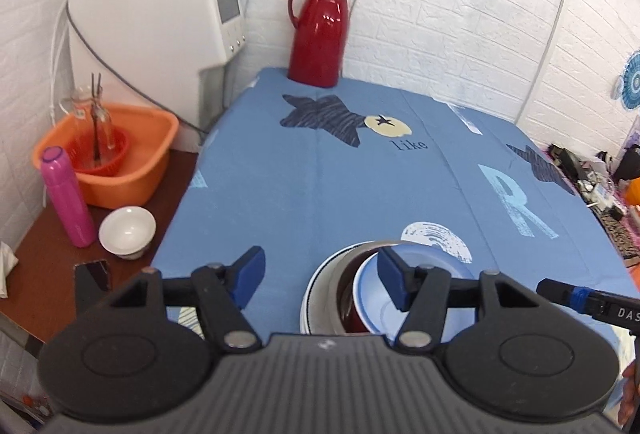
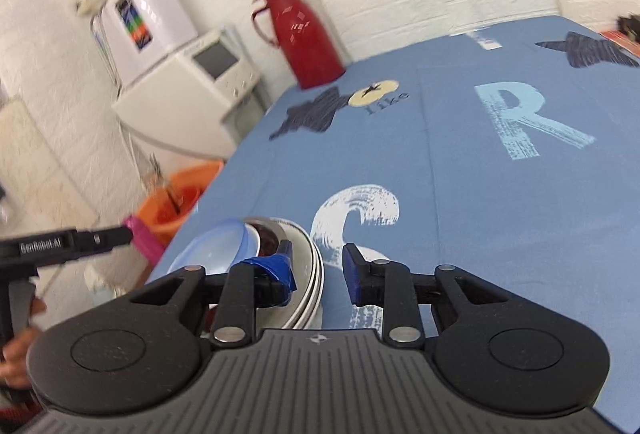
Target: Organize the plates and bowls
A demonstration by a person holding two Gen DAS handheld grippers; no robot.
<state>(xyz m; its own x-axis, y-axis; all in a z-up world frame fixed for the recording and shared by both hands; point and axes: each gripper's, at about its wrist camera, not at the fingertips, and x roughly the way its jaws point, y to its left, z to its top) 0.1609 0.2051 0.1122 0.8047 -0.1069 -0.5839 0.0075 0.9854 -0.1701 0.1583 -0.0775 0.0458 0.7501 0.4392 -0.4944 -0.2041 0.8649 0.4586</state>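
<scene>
A stack of dishes sits near the front edge of the blue tablecloth [image 1: 320, 174]. It is white plates [image 1: 316, 290] with a dark rim line, a dark red bowl [image 1: 350, 314] on them and a light blue bowl [image 1: 374, 298] tilted inside. My left gripper [image 1: 322, 278] is open just left of the stack, its right finger above the blue bowl. In the right wrist view my right gripper [image 2: 318, 274] is open astride the edge of the white plates [image 2: 310, 262], one finger over the dark red bowl [image 2: 268, 234] beside the blue bowl [image 2: 216, 250], the other outside the stack.
A small white bowl [image 1: 127, 230], a pink bottle [image 1: 68, 194] and an orange basin [image 1: 116, 158] stand on the brown side table at left. A red jug [image 1: 318, 30] is at the table's back edge by the wall, beside a white appliance [image 1: 160, 30]. Clutter [image 1: 592, 186] lines the right edge.
</scene>
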